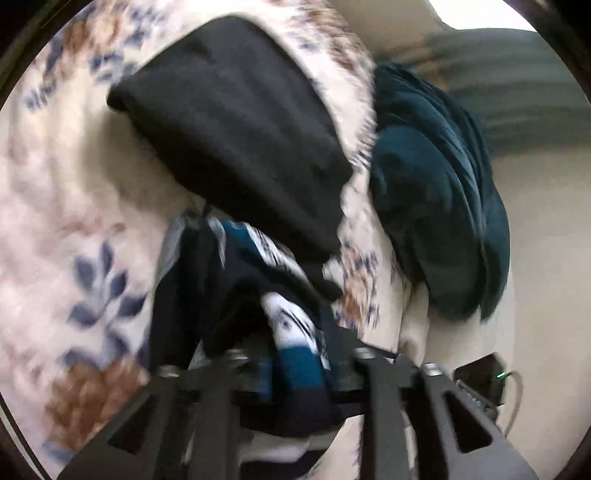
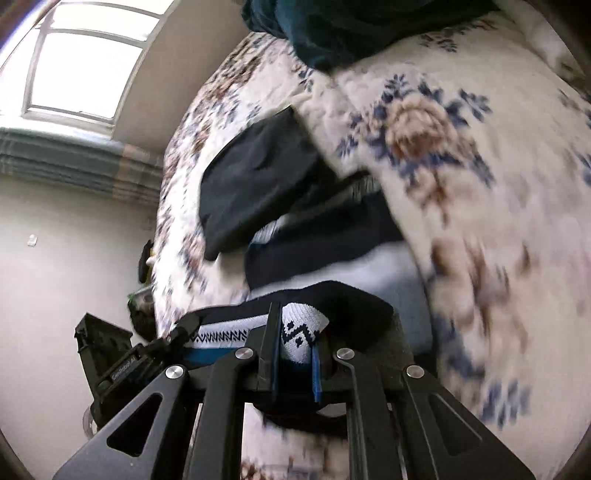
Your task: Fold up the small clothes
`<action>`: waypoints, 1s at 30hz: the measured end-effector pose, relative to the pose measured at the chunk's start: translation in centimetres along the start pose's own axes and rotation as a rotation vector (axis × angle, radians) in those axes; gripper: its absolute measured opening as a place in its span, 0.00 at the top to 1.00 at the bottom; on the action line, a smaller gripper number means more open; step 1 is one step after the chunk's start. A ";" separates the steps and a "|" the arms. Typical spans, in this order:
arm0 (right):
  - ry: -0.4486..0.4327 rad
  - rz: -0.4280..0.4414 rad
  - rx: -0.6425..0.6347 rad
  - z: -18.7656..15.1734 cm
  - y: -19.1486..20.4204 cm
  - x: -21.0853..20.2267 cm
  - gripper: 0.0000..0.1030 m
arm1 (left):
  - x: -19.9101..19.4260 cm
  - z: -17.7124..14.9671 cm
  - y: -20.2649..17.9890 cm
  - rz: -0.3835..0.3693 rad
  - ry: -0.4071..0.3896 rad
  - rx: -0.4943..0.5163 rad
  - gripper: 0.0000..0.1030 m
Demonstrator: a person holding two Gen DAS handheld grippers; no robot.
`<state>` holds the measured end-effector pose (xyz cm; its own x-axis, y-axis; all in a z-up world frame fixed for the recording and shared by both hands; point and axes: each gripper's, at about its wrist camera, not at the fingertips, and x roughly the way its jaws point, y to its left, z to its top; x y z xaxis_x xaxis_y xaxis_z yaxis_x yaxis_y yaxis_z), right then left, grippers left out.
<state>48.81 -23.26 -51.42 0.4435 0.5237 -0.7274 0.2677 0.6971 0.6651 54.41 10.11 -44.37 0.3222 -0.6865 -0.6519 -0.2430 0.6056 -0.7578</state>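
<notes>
A navy, teal and white patterned knit garment (image 1: 258,295) hangs from my left gripper (image 1: 291,373), which is shut on it. My right gripper (image 2: 295,354) is shut on another part of the same garment (image 2: 299,332), on its white patterned band. A folded black garment (image 1: 236,133) lies on the floral bedspread (image 1: 66,206) just beyond; it also shows in the right wrist view (image 2: 255,181). The left gripper shows at the lower left of the right wrist view (image 2: 162,347), holding the band's far end.
A dark teal garment (image 1: 439,206) lies bunched at the bed's edge, also at the top of the right wrist view (image 2: 343,29). A window (image 2: 85,62), a striped curtain (image 2: 74,162) and a bare wall (image 2: 55,277) lie beyond the bed.
</notes>
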 end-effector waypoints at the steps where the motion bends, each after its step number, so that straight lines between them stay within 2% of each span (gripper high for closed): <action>1: 0.015 0.012 0.031 1.9 -0.5 1.6 0.86 | 0.6 0.7 0.7 -0.009 -0.003 -0.034 0.44; 3: 0.046 0.057 0.107 4.7 -1.7 4.2 0.84 | 1.4 1.6 1.7 -0.045 -0.024 -0.097 0.37; 6: 0.093 0.113 0.142 7.3 -2.8 7.2 0.76 | 1.9 2.0 3.1 -0.091 -0.048 -0.170 0.37; 8: 0.095 0.110 0.112 8.2 -2.7 8.2 0.54 | 2.1 2.0 3.7 -0.128 -0.060 -0.202 0.35; 9: 0.081 0.109 0.092 8.5 -2.6 8.2 0.36 | 2.0 2.0 3.8 -0.141 -0.063 -0.208 0.34; 10: 0.067 0.115 0.076 8.8 -2.6 8.2 0.28 | 1.8 2.0 3.8 -0.153 -0.070 -0.210 0.34; 12: 0.072 0.096 0.056 8.9 -2.6 8.2 0.25 | 1.0 2.3 3.7 -0.162 -0.080 -0.204 0.34; 13: 0.071 0.085 0.045 8.9 -2.6 8.0 0.19 | 0.1 2.1 3.3 -0.167 -0.087 -0.187 0.34; 15: 0.067 0.067 0.005 8.7 -2.6 7.1 0.17 | -1.8 1.4 2.6 -0.152 -0.114 -0.136 0.34; 17: 0.064 -0.013 -0.056 8.0 -2.9 6.0 0.15 | -3.5 0.2 1.9 -0.103 -0.138 -0.077 0.33; 20: 0.087 -0.096 -0.121 6.3 -4.1 5.0 0.15 | -6.6 -4.3 2.1 0.029 -0.183 0.007 0.30; 23: 0.149 -0.143 -0.126 4.0 -6.6 5.1 0.15 | -7.1 -9.8 4.1 0.091 -0.165 -0.031 0.29; 27: 0.202 -0.172 -0.140 0.6 -9.3 4.6 0.15 | -4.6 -15.7 6.6 0.011 -0.123 -0.192 0.29; 28: 0.212 -0.183 -0.139 -0.3 -9.9 4.3 0.15 | -3.9 -17.2 7.0 -0.021 -0.132 -0.225 0.28; 30: 0.221 -0.185 -0.137 -1.2 -10.7 3.9 0.15 | -3.1 -19.2 7.0 -0.039 -0.161 -0.244 0.28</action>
<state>46.61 -28.12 -61.57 0.1971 0.4648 -0.8632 0.2022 0.8422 0.4998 34.15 8.82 -48.20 0.4718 -0.6227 -0.6242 -0.4342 0.4521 -0.7792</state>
